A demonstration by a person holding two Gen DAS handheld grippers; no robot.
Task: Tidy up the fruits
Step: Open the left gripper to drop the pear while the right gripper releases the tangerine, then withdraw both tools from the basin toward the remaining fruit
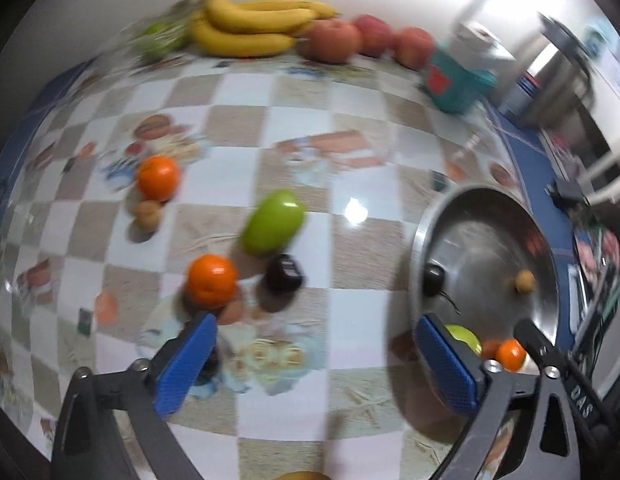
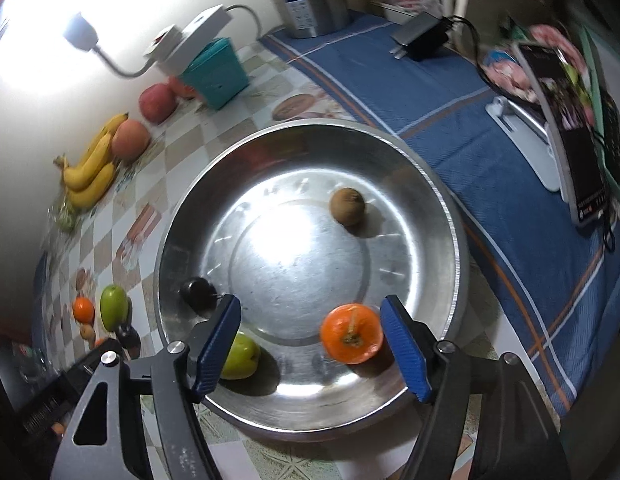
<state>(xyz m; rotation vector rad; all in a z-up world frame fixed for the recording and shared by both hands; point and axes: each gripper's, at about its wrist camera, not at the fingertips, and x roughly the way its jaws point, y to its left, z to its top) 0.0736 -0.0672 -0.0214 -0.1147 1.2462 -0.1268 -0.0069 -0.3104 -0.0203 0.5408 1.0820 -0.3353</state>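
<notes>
A steel bowl (image 2: 437, 208) holds an orange (image 2: 351, 333), a kiwi (image 2: 347, 206), a dark plum (image 2: 198, 291) and a green apple (image 2: 240, 356). My right gripper (image 2: 310, 344) is open above the bowl's near side, with the orange just inside its right finger. My left gripper (image 1: 313, 360) is open and empty over the checked tablecloth (image 1: 349, 120), left of the bowl (image 1: 425, 232). Ahead of it lie an orange (image 1: 211, 280), a dark plum (image 1: 284, 273), a green mango (image 1: 273, 222), another orange (image 1: 158, 177) and a small brown fruit (image 1: 148, 214).
Bananas (image 1: 250, 24), red apples (image 1: 337, 38) and green grapes (image 1: 162, 38) line the far wall. A teal box (image 1: 457, 80) stands beside them. A phone on a stand (image 2: 565, 136), a charger (image 2: 421, 40) and a kettle (image 2: 310, 0) are on the blue cloth (image 2: 489, 200).
</notes>
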